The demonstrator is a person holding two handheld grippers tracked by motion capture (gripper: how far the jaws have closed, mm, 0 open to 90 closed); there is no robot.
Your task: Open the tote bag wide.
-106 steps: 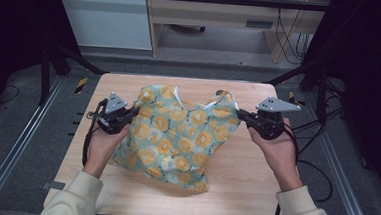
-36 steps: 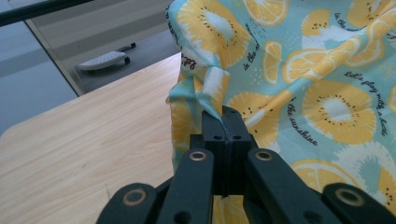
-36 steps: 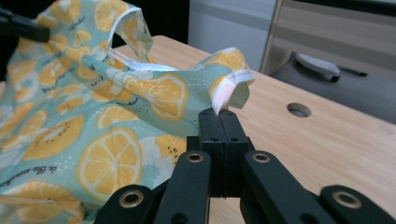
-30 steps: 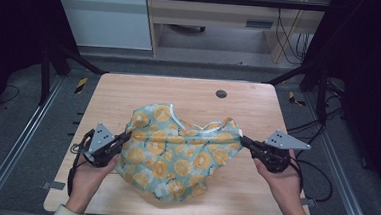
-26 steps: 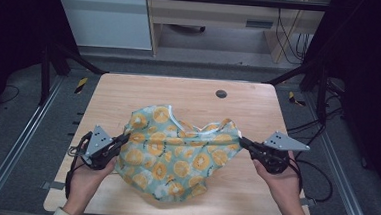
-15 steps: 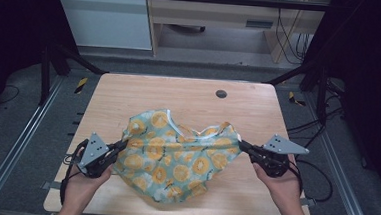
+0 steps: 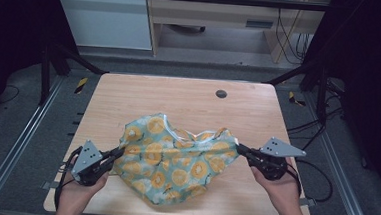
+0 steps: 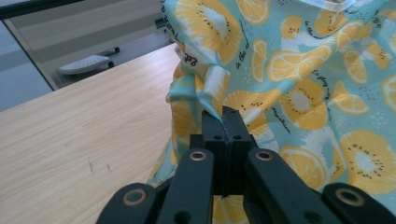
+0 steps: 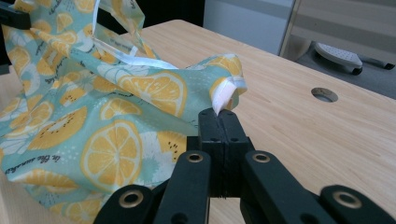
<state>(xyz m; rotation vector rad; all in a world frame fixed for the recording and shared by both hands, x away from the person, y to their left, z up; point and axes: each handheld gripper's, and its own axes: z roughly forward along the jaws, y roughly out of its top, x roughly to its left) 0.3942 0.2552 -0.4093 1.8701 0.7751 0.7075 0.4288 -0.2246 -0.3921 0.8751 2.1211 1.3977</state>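
So over on the left, my left gripper (image 7: 117, 155) is clamped tight on the left edge of the cloth (image 7: 175, 159), jaws squeezed together with a pinch of fabric caught right at the tips. My left hand (image 7: 75, 193) sits at the near left corner of the table (image 7: 179, 94). From the left gripper view the cloth (image 8: 299, 79) rises up and away from the gripper (image 8: 223, 122), light teal with yellow citrus slices printed all over it, and bare wood runs off to the left of it. The cloth itself is in the near half of the table, roughly centred, spread between my two grippers with its middle bunched and wrinkled and its lower part resting on the wood. Its white-trimmed edge curls up on the far side. Past it, on the far right part of the table, there's a small round hole (image 7: 221, 94), well apart from the cloth. Then on the right, my right gripper (image 7: 240, 150) is shut on the right corner of the cloth (image 9: 107, 107), with the white hem poking up just above the closed tips (image 9: 218, 121). My right hand (image 7: 281, 185) is near the right edge.
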